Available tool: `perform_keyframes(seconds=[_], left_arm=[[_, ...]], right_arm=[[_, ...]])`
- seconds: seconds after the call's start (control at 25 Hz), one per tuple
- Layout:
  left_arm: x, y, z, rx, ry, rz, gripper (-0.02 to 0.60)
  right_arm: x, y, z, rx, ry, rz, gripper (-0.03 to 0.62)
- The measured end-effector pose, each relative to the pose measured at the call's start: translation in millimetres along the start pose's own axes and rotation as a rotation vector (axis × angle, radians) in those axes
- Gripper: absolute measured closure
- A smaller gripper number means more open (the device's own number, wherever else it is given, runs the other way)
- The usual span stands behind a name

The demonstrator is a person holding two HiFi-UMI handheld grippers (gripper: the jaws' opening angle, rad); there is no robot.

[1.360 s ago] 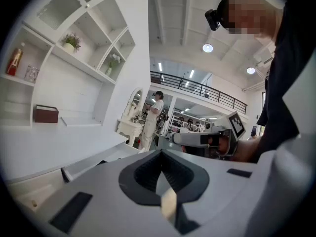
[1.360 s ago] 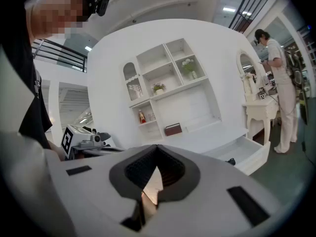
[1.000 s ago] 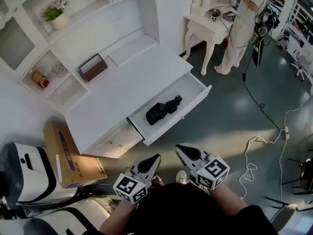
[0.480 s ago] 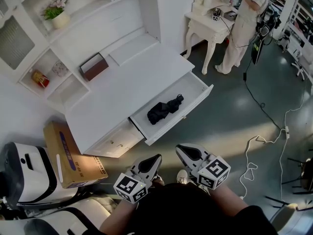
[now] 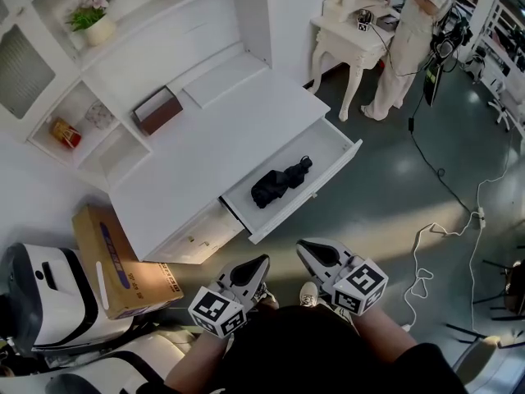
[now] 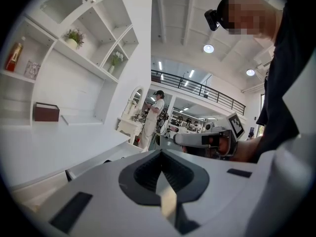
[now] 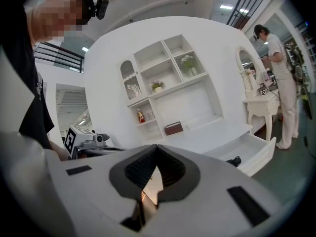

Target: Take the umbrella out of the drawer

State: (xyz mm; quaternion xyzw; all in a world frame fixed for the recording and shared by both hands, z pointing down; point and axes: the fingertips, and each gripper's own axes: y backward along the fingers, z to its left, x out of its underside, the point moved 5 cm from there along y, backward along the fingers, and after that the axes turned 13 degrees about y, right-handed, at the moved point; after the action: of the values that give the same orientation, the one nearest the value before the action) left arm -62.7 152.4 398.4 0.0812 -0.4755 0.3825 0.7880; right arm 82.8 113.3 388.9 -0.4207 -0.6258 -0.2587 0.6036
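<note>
Open drawer (image 5: 305,197) pulled out from under the white desk top (image 5: 213,142), angled toward the grey floor. Umbrella (image 5: 279,184), black and folded short, lies inside the drawer near its middle, long axis along the drawer, handle end toward the drawer's far right. Nothing else seen in that drawer; the drawer to its left is shut. Left gripper (image 5: 259,262) and right gripper (image 5: 302,247) are both held low in the head view, close to the wearer's body and well apart from the drawer, tips pointing toward it. Neither touches the umbrella. In the left gripper view the jaws are pressed together at the tips with nothing between them. In the right gripper view the jaws are likewise closed tip to tip and empty, and the umbrella's dark end shows over the drawer's edge beyond them. On the desk, against the back panel, stands a brown box (image 5: 156,112). Shelves above carry a potted plant (image 5: 92,23) and a red bottle (image 5: 66,131). A cardboard box (image 5: 115,261) sits on the floor left of the desk. A person (image 5: 410,31) stands at a white dressing table (image 5: 349,43) in the far corner. White cable (image 5: 426,253) trails across the floor at right.
</note>
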Motion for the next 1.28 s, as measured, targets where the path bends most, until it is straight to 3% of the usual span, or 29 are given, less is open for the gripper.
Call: perform_keyframes(seconds=[1.28], left_arm=[[-38, -21, 121, 0.111, -0.03, 0.088, 0.578]], right_arm=[[5, -97, -41, 0.212, 0.024, 0.104, 0.592]])
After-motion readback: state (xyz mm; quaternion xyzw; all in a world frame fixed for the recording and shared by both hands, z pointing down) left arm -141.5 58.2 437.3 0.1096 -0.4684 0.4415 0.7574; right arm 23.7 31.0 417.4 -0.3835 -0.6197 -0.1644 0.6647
